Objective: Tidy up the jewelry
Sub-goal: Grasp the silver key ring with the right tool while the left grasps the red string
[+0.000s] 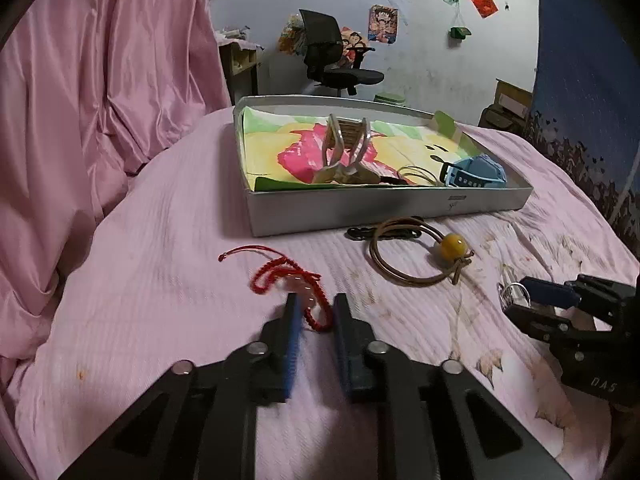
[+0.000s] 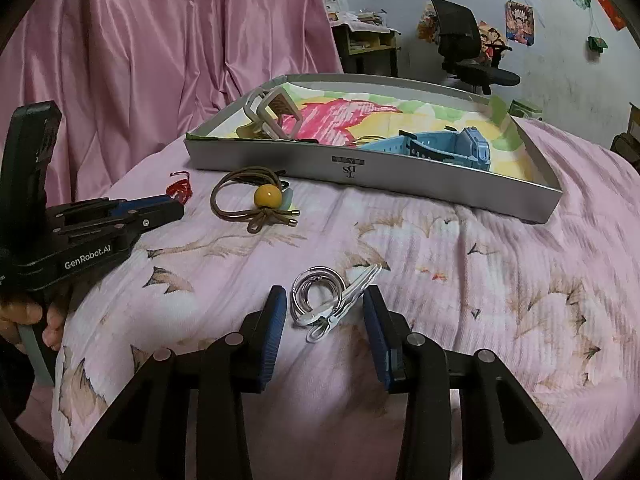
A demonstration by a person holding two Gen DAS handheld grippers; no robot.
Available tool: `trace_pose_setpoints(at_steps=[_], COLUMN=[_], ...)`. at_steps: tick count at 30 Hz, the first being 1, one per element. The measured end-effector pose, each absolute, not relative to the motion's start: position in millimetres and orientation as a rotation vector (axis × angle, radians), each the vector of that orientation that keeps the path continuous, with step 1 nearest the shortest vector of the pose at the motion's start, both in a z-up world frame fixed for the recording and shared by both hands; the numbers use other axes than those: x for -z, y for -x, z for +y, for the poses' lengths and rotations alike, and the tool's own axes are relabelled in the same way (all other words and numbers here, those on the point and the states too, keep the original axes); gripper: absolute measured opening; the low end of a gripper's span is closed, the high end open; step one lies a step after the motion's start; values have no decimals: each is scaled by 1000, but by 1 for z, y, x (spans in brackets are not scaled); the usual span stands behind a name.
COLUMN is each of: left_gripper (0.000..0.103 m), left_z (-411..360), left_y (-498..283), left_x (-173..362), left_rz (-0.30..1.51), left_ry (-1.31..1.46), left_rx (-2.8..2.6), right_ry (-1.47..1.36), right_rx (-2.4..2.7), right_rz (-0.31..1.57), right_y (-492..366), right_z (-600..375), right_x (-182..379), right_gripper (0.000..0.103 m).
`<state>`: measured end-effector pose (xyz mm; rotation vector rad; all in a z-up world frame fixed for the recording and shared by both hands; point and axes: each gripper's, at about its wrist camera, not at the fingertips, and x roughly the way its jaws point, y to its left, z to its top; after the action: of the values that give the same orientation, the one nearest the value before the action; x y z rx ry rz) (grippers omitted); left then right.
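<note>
A red string bracelet (image 1: 280, 276) lies on the pink bedspread, its near loop between the fingertips of my left gripper (image 1: 316, 308), which is open. In the right wrist view, a silver ring with a clear clip (image 2: 320, 300) rests on the bed between the widely spread fingers of my right gripper (image 2: 325, 304), also open. A brown hair tie with a yellow bead (image 1: 454, 246) sits just before the grey tray (image 1: 380, 208). The right gripper (image 1: 514, 298) shows at the right edge of the left wrist view, and the left gripper (image 2: 178, 205) next to the red bracelet (image 2: 180, 190) in the right wrist view.
The tray (image 2: 320, 160), lined with colourful paper, holds a beige claw clip (image 1: 344, 148), a blue watch (image 1: 476, 174) and a thin loop. A black hair tie (image 1: 360, 234) lies against its front wall. Pink drapes hang left. A hand (image 2: 32, 316) holds the left gripper.
</note>
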<state>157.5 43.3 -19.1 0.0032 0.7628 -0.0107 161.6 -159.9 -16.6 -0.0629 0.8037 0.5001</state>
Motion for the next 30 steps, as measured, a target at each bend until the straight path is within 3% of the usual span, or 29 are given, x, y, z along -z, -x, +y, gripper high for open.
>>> trace_pose_setpoints(at_steps=[4,20,23,30], left_gripper=[9,8,8,8], left_z=[46,38,36,34], left_y=[-154,-147,-147,-146], left_x=[19,16,16,16], left_rz=[741,695,692,691], left_ry=[10,-12,-24,-24], left_rx=[25,77,76,78], right_ry=[64,67,67,77], right_rx=[-498,-506,-513,-515], right_rz=[798,768,767,791], right_y=[-161,-146,-144,-142], right_z=[-161,-166,-165,-164], right_x=[16,12,12,15], right_gripper=[28,27,21,21])
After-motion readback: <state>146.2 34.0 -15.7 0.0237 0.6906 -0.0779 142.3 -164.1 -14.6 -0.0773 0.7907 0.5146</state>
